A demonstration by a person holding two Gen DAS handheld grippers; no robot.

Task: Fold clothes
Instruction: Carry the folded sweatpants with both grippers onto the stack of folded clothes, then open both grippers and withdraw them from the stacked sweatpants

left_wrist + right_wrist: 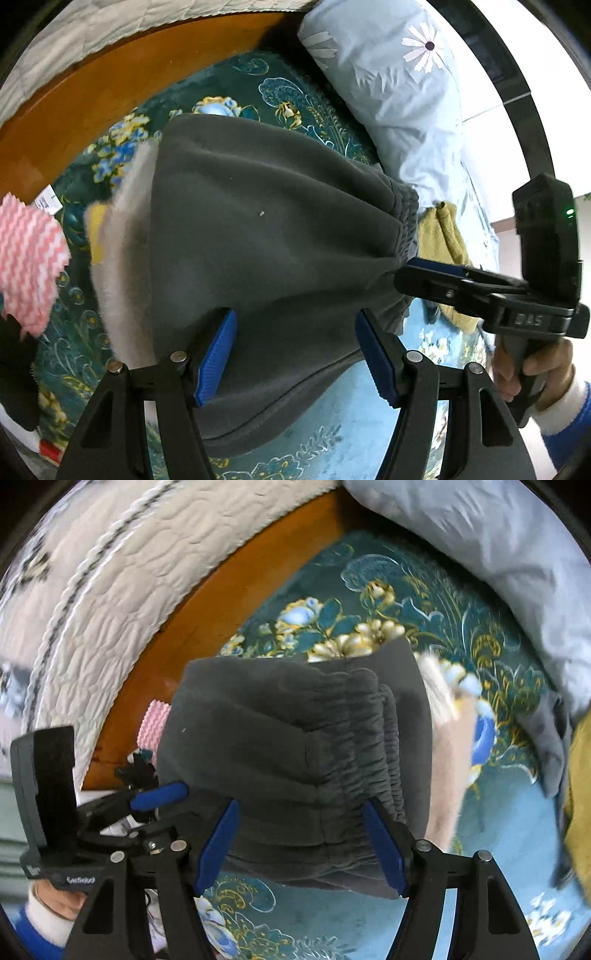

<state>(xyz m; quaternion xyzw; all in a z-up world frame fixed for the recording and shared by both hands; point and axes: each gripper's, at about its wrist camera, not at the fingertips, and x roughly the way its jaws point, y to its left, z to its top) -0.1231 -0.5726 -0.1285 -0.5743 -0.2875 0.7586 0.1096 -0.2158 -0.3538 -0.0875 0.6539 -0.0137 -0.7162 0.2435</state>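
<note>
1. The bed filled both views: a teal floral bedspread with a pale blue daisy-print duvet bunched along one side and an orange wooden bed frame behind it. My dark grey fleece sweatpants hung in the air above that bedspread, stretched between my two tools.

2. The biggest risk I saw was the garment sagging in the middle: it was thick and heavy, so the bulk could drop onto the bedspread unevenly and spoil the fold line.

3. A second risk was slip. The fleece looked soft and bulky, and a pull from either side could drag it out of the blue pads.

4. The pants looked doubled over, the outer face smooth, with a pale fuzzy lining showing at one edge. That edge was blurred, so I could not say how it lay.

5. The gathered elastic waistband was scrunched into tight ridges on the right side.

6. My right gripper had cloth bunched between its wide-set fingers; seen from the left camera, its jaws pinched the waistband.

7. My left gripper also had fabric draped between its spread fingers, and from the right camera it seemed clamped on the pants' other end.

8. A pink-and-white zigzag cloth and an olive-yellow garment lay nearby, close enough to snag.
</note>
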